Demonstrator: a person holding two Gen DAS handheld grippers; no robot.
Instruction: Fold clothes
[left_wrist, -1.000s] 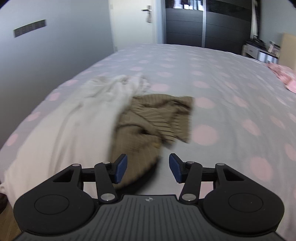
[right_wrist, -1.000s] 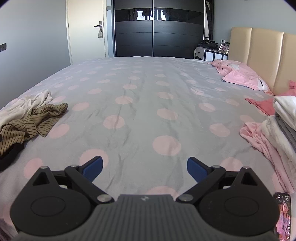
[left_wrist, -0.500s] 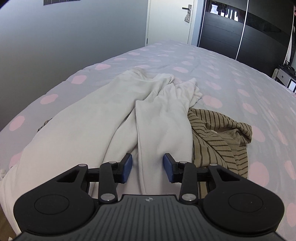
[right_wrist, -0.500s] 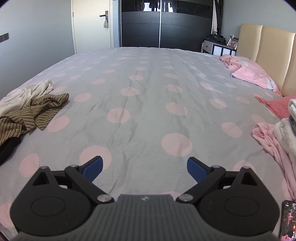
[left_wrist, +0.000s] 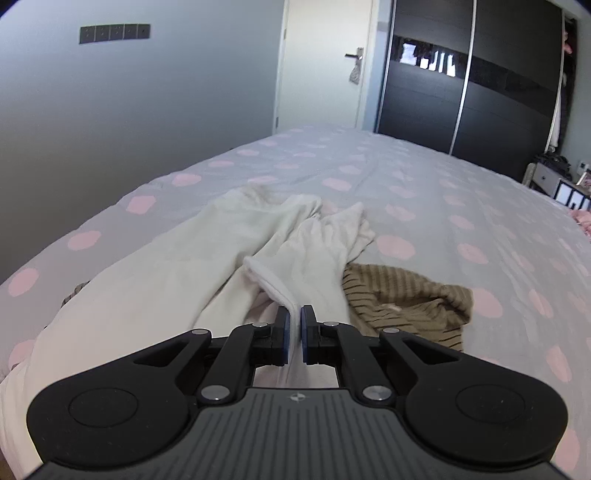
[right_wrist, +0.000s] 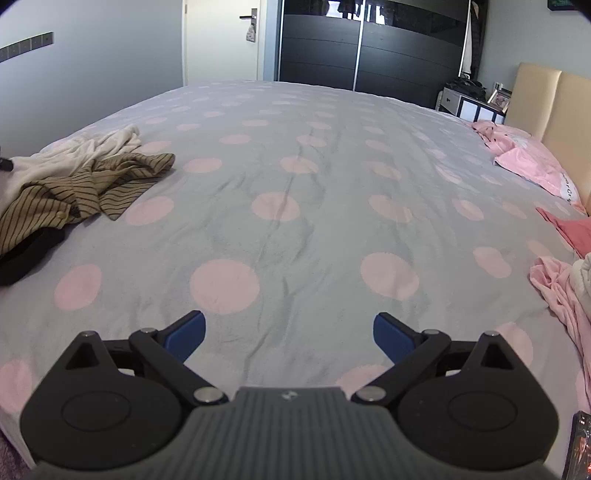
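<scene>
White fabric fills the lower left of the left wrist view: we see a white garment (left_wrist: 207, 258) spread over the grey bedspread with pink dots (left_wrist: 424, 192), its far end bunched toward 12 o'clock and its near part running down to 7 o'clock. We note that the left gripper (left_wrist: 294, 325) is clenched on a raised hemmed fold of this garment, the two blue pads pressed against either side of the cloth at the centre of the view. Just beside the garment, at 3 o'clock from the grip, lies a crumpled olive striped garment (left_wrist: 402, 302), touching the white one along its left edge. In the right wrist view, we find the right gripper (right_wrist: 289, 334) released, its blue fingertips (right_wrist: 186, 332) spread wide above a bare stretch of bedspread (right_wrist: 295, 221) and holding nothing. From there the same white garment (right_wrist: 85, 147) and striped garment (right_wrist: 92, 188) sit together at 10 o'clock, with a dark item (right_wrist: 26, 254) at 9 o'clock that we cannot identify. Pink clothing (right_wrist: 554, 288) lies at 3 o'clock, and a pink pillow (right_wrist: 535, 166) rests at 2 o'clock against a beige headboard (right_wrist: 546, 99).
</scene>
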